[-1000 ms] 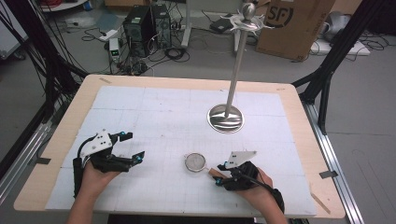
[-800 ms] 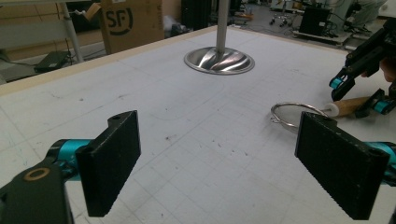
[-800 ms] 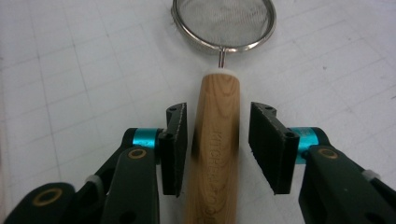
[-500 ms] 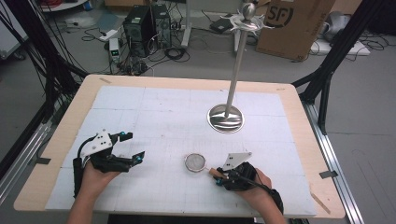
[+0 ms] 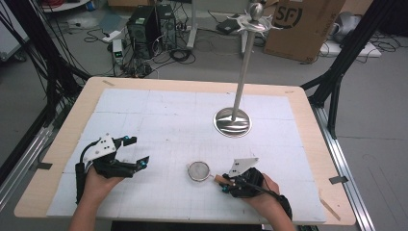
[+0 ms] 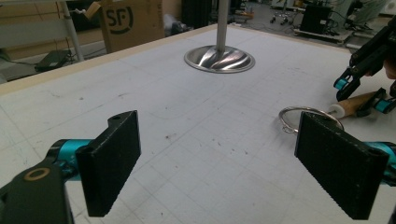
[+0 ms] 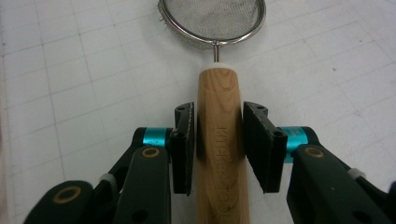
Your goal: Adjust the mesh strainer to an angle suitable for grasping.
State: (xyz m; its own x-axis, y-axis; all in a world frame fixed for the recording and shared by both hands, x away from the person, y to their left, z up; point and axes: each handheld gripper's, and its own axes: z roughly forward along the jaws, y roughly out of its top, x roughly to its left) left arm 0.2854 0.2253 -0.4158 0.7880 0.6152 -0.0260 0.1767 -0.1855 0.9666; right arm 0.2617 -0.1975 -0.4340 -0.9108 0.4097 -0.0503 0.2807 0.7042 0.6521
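A small metal mesh strainer with a wooden handle lies flat on the white mat, near the front centre. My right gripper reaches it from the right, shut on that handle. In the right gripper view both pads rest against the wood, with the mesh bowl just beyond; the jaws have just been opening slightly, still holding the handle. My left gripper rests at the front left, open with nothing in it. Its view shows the strainer's rim and the right gripper beyond.
A tall metal stand rises from a round shiny base behind the strainer, with hook arms at its top. The gridded white mat covers the wooden table. Cables, computers and a cardboard box lie on the floor beyond.
The right gripper's jaws have narrowed onto the strainer's handle. Both hands and the strainer stay where they were.
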